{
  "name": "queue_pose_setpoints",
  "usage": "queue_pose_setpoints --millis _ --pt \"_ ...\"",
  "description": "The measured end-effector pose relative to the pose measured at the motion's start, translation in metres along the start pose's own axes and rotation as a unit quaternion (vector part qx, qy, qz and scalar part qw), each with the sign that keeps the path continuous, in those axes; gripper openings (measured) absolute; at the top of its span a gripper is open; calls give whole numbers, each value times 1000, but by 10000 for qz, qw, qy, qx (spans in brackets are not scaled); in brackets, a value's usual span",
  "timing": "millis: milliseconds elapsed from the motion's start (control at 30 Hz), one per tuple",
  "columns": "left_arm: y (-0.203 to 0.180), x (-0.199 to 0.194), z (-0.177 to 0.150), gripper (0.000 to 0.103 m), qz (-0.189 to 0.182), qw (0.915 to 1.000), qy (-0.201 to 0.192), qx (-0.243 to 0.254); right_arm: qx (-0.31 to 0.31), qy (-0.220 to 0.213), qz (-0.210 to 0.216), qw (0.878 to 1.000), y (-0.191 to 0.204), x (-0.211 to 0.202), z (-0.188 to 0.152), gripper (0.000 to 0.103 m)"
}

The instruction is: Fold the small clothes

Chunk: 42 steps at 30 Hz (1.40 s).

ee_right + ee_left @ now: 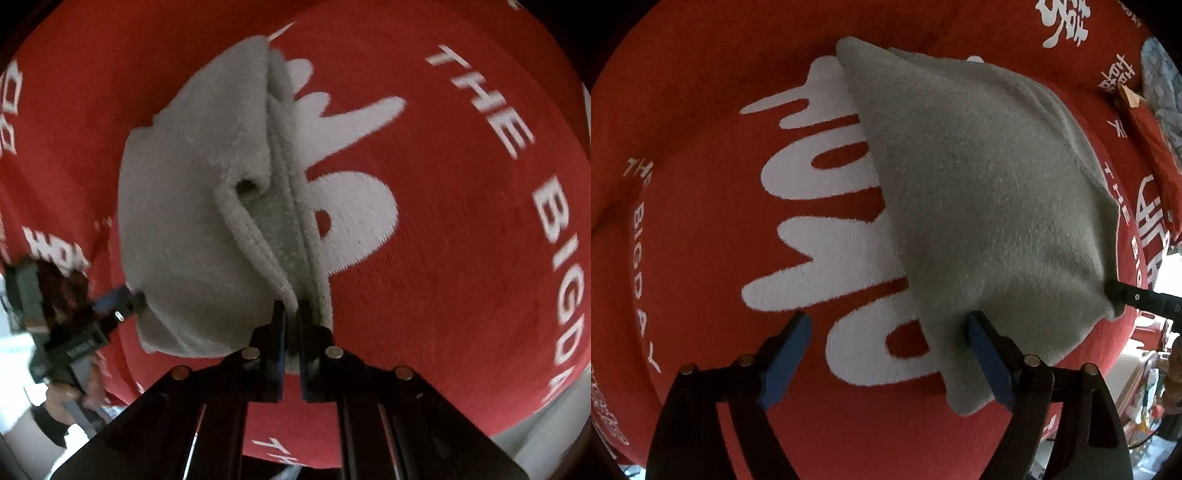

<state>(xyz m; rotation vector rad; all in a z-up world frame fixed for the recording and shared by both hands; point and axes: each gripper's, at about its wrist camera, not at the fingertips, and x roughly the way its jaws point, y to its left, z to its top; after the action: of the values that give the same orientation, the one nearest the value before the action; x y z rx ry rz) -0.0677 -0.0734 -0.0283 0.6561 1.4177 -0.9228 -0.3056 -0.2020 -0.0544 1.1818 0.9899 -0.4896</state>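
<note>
A small grey fleece garment (pixel 982 192) lies partly folded on a red cloth with white lettering (pixel 701 110). My left gripper (pixel 888 354) is open, its right finger (pixel 988 360) resting against the garment's near edge. My right gripper (pixel 291 314) is shut on the garment's layered edge (pixel 291 288) and holds it lifted. In the left wrist view the right gripper's tip (pixel 1123 293) shows at the garment's right corner. In the right wrist view the garment (pixel 184 206) is bunched with a rolled fold, and the left gripper (pixel 110 306) sits at its left corner.
The red cloth (pixel 461 221) covers the whole work surface. A red packet (pixel 1148 140) and a grey patterned fabric (pixel 1161 85) lie at the far right edge. Room clutter (pixel 1152 387) shows beyond the cloth's right side.
</note>
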Motion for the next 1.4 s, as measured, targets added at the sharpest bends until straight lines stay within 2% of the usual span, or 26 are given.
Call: queue_pose_setpoints --millis 167,233,267,367,433,533,633,733,800,933,1167,1400 --pt "-1 -8 4 86 140 9999 12 18 -50 87 -226 9997 6 -6 -4 6" --pt "0 -17 7 86 190 9998 -93 -51 91 41 -428 9990 8 -14 -3 10" --pt "2 -20 10 86 193 9997 -132 -100 161 -25 -534 9984 8 -20 -2 18" --pt "9 -32 20 86 144 9987 -294 -385 128 -442 -943 9945 15 -44 6 20" --pt "14 -37 29 86 135 9975 -420 -551 -85 -759 -806 9938 27 -60 17 21" --pt "10 -32 43 86 232 9967 -455 -624 -497 -873 -669 9927 51 -63 34 20" --pt "5 -21 50 86 354 9965 -342 -679 -921 -794 -610 9907 78 -45 52 20" --pt "4 -16 50 86 386 9961 -312 -730 -1146 -455 -832 9889 85 -13 62 20" --pt "4 -15 49 86 362 9959 -302 -772 -971 -303 -841 9913 73 4 67 19" --pt "7 -14 50 86 360 9958 -274 -799 -388 -370 -242 9983 45 -1 70 14" --pt "5 -13 53 86 425 9956 -244 -793 -599 -170 -324 9975 49 -7 69 15" --pt "6 -11 54 86 426 9952 -196 -863 97 -21 123 9999 30 -10 73 18"
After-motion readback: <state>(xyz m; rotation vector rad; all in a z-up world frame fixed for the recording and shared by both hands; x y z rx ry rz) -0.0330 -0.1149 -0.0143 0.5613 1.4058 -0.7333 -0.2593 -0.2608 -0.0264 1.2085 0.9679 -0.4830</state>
